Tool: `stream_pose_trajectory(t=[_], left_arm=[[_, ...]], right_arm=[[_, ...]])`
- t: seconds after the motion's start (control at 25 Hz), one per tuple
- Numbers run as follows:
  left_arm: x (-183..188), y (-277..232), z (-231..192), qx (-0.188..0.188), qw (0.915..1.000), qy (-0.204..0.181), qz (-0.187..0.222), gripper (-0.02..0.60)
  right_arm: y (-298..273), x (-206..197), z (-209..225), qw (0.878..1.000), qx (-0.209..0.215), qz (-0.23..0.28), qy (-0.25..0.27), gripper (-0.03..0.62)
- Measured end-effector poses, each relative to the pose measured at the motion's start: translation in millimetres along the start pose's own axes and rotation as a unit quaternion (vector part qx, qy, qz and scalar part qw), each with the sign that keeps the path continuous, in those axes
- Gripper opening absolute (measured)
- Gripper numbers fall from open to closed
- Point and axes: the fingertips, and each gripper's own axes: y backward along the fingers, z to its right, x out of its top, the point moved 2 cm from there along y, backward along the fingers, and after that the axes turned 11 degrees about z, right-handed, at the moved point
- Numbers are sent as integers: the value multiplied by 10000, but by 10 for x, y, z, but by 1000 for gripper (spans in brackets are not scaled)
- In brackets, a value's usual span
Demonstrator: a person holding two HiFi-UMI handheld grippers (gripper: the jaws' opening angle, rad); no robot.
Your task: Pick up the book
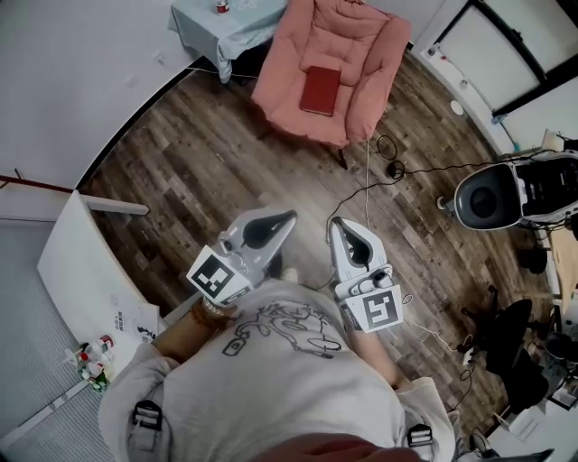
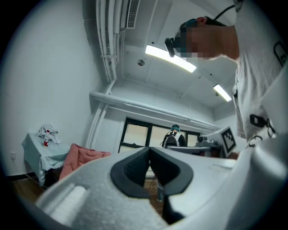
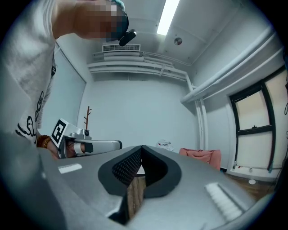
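Observation:
A dark red book (image 1: pixel 321 89) lies flat on the seat of a pink armchair (image 1: pixel 370 86) at the far end of the room. My left gripper (image 1: pixel 291 217) and right gripper (image 1: pixel 334 221) are held side by side close to the person's chest, well short of the chair, both pointing level toward it. Both are shut with nothing between the jaws. In the left gripper view the left gripper (image 2: pixel 149 150) has its tips together, and the armchair (image 2: pixel 78 158) shows low at the left. The right gripper (image 3: pixel 141 148) is likewise closed, with the armchair (image 3: pixel 202 156) small at the right.
A small table with a pale cloth (image 1: pixel 217 27) stands left of the armchair. A black cable (image 1: pixel 397 171) trails over the wood floor to a round black-and-white device (image 1: pixel 492 198). A white desk (image 1: pixel 86 271) is at the left, office chairs (image 1: pixel 515 343) at the right.

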Motion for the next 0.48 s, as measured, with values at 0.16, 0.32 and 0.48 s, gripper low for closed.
stream_pose_trajectory(t=[0.16,0.32,0.48], left_arm=[[1,-30,-491,23,10000,65,-33,3],[109,-99,-976,27,10000,34,-9,3],[202,-128,-1448,42,10000,-58,-59,3]], right_arm=[[-484,-115,90,9999,-33,-148,16,6],[-1051,-175,174,9999,34,-103,6,6],[-1560,-335,196,9991,290,-318,24,6]])
